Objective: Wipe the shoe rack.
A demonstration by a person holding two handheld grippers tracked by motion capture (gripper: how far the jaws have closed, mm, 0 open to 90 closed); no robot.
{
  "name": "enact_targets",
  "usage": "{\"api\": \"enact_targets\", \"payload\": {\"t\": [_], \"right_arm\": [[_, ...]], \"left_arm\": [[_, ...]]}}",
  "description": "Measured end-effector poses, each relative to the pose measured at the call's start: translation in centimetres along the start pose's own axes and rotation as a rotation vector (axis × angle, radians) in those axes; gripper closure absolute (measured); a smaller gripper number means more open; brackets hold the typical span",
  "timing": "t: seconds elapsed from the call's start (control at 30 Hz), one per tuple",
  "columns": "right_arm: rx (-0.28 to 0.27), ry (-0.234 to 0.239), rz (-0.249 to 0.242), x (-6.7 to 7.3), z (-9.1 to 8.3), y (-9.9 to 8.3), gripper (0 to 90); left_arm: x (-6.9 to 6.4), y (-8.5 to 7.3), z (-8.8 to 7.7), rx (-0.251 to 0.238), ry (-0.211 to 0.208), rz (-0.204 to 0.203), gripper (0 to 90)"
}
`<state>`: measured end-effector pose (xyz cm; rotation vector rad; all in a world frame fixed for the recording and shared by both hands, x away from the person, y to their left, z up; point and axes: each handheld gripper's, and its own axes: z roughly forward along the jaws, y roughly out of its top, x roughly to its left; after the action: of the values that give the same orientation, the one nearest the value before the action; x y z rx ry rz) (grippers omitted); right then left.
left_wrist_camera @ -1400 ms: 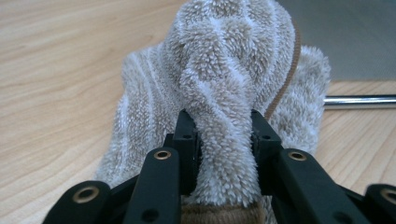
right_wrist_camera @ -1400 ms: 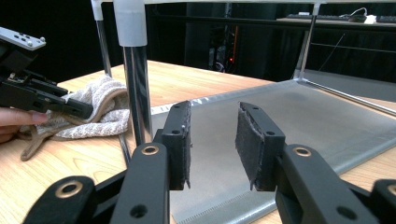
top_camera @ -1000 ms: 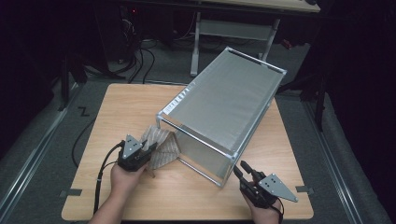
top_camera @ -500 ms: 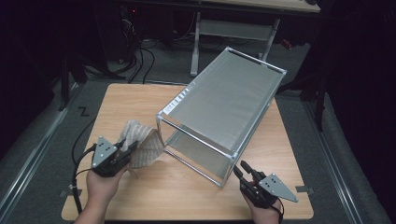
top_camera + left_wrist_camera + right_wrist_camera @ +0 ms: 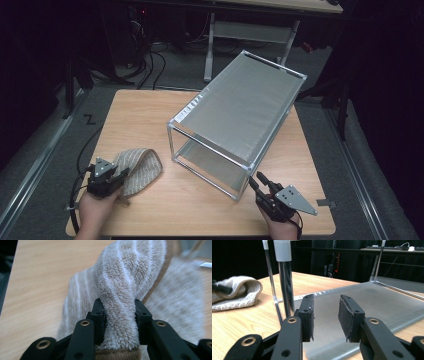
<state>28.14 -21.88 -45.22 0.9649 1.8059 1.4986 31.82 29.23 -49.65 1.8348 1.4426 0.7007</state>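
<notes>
A beige cloth [image 5: 140,167] with pale stripes lies on the wooden table [image 5: 135,115] at the front left. My left gripper [image 5: 121,173] is shut on a bunched fold of the cloth [image 5: 130,272], fleece pressed between both pads of the left gripper [image 5: 119,307]; its jaws have just eased open slightly with the fold still between them. A metal-framed mesh box [image 5: 240,110] lies on its side, its open end towards me. My right gripper [image 5: 257,180] stands open at the box's near corner, nothing between the pads of the right gripper [image 5: 326,306].
In the right gripper view the box's chrome corner post [image 5: 284,285] rises just left of the jaws, with the mesh floor [image 5: 374,297] beyond and the cloth [image 5: 237,290] far left. Cables and a dark desk frame [image 5: 250,30] stand behind the table.
My left gripper has drawn the cloth away from the box's open end, leftwards and down to the table's front left. The right gripper has not moved.
</notes>
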Motion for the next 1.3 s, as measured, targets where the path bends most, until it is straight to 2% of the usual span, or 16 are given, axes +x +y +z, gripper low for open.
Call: {"api": "enact_targets", "payload": {"t": [0.07,0.13,0.33,0.4,0.47,0.57,0.7,0.83,1.0,1.1,1.23,1.3], "right_arm": [[0.0,-0.003,-0.001,0.0,0.0,0.0,65.3],[-0.001,-0.003,-0.001,0.0,0.0,0.0,65.3],[-0.001,-0.006,0.008,-0.2,0.0,0.0,65.2],[-0.003,-0.005,0.008,-0.2,0.0,0.0,65.2],[-0.001,-0.004,0.007,-0.2,0.0,0.0,65.2],[0.001,-0.006,0.008,-0.2,0.1,0.0,65.1],[-0.005,-0.007,0.002,-0.2,0.0,0.1,64.9],[-0.01,-0.009,0.005,-0.3,-0.2,0.1,64.8],[-0.011,-0.019,0.008,-0.4,-0.3,0.1,64.7],[-0.01,-0.029,0.007,-0.6,-0.3,0.1,64.6],[-0.006,-0.051,0.007,-1.0,-0.5,0.0,64.6],[-0.005,-0.066,0.012,-1.2,-0.7,-0.2,64.6]], "left_arm": [[0.4,-0.2,-0.1,-0.006,0.009,-0.015,67.5],[0.6,-0.2,-0.5,0.007,0.033,0.0,67.7],[1.1,-0.7,-1.7,0.036,0.047,-0.005,67.6],[1.0,-0.8,-1.8,0.038,0.037,-0.005,66.0],[0.6,-0.6,-1.8,0.038,0.018,0.002,59.5],[-0.2,0.2,-2.1,-0.009,-0.005,0.009,46.4],[-2.0,1.8,-2.9,-0.071,-0.015,0.046,34.8],[-4.2,2.9,-3.6,-0.127,-0.07,0.066,31.5],[-8.0,3.5,-3.6,-0.193,-0.196,0.082,31.8],[-10.9,3.8,-3.0,-0.217,-0.285,0.089,32.9],[-14.9,4.1,-2.1,-0.231,-0.375,0.14,34.1],[-16.5,4.4,-1.8,-0.242,-0.42,0.15,34.8]]}}
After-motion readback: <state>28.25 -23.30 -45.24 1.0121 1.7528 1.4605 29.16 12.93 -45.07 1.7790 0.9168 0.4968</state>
